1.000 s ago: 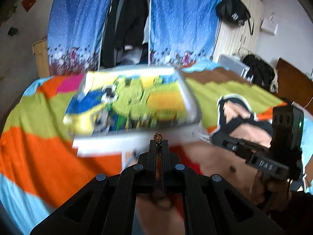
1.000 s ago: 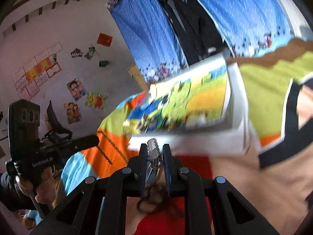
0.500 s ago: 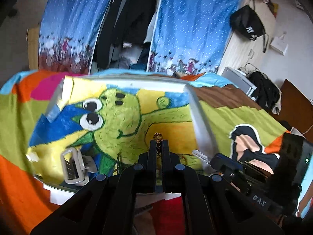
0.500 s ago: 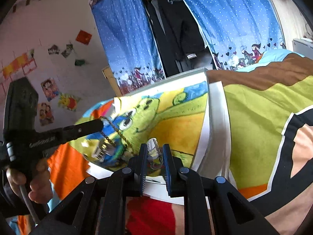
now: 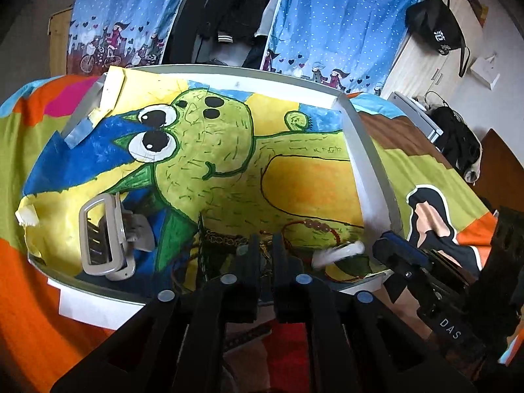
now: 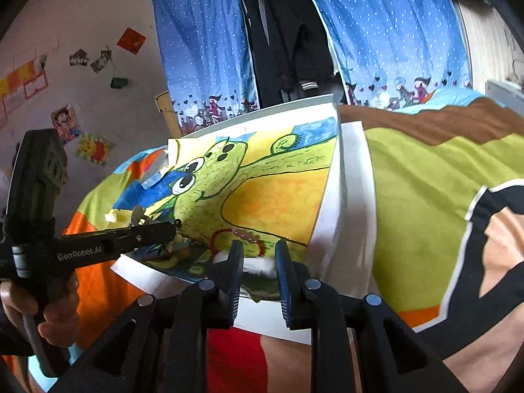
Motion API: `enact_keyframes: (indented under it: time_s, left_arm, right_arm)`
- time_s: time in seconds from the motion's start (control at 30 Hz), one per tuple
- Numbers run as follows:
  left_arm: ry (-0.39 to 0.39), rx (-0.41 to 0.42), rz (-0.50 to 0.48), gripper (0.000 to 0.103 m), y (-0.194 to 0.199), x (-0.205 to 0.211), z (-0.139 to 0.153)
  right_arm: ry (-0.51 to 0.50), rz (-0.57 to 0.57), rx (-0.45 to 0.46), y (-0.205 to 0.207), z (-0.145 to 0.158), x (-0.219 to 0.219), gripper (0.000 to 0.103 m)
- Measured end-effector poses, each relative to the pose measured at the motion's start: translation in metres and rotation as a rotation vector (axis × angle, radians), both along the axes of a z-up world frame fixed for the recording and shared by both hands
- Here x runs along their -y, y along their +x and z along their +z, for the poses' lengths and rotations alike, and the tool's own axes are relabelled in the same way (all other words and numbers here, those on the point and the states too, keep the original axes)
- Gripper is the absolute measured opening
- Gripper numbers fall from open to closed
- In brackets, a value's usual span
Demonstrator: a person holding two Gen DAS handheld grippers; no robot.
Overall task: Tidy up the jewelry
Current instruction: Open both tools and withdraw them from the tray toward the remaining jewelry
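Note:
A white tray [image 5: 366, 170] lined with a green cartoon-creature painting lies on the bed. My left gripper [image 5: 265, 252] hangs over the tray's near edge. Its jaws are opening, and the gold chain [image 5: 226, 239] lies loose on the lining between and just left of them. A red beaded bracelet [image 5: 314, 226] rests beside it. My right gripper [image 6: 258, 255] is at the same near edge, jaws opening, with a blurred white piece [image 6: 258, 267] lying between them on the lining. The bracelet [image 6: 235, 235] sits just ahead of it. The left gripper [image 6: 170, 226] reaches in from the left.
A grey hair clip [image 5: 101, 235] lies in the tray's left part. The tray [image 6: 330, 196] sits on a colourful bedspread [image 6: 425, 196]. Blue curtains [image 5: 344, 16] and hanging dark clothes stand behind the bed. A hand [image 6: 49, 314] holds the left gripper's grip.
Both grippers moved forward and down to the tray's near edge. The left jaws parted and the gold chain dropped onto the lining. The right jaws widened around the white piece.

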State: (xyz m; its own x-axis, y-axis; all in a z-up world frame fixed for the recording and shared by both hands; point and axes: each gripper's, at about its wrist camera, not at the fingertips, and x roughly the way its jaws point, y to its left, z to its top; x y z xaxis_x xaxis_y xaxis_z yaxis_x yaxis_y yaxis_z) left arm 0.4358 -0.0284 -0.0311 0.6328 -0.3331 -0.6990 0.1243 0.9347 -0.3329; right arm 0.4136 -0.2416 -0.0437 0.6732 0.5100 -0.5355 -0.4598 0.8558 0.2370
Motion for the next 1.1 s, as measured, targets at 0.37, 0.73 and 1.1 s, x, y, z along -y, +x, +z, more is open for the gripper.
enact_keyframes:
  time_s: [0.37,0.73,1.1]
  left_arm:
    - [0.055,0.084,0.086,0.059,-0.036,-0.005,0.042]
    - [0.107,0.295,0.191,0.1,-0.116,-0.012,0.105]
    - [0.206,0.455,0.256,0.102,-0.205,-0.02,0.141]
  right_arm:
    - [-0.03,-0.088,0.081,-0.03,0.042,0.018,0.063]
    - [0.059,-0.106,0.221,-0.093,0.099,0.028,0.103]
    - [0.079,-0.138,0.338,-0.166,0.126,0.032,0.103]
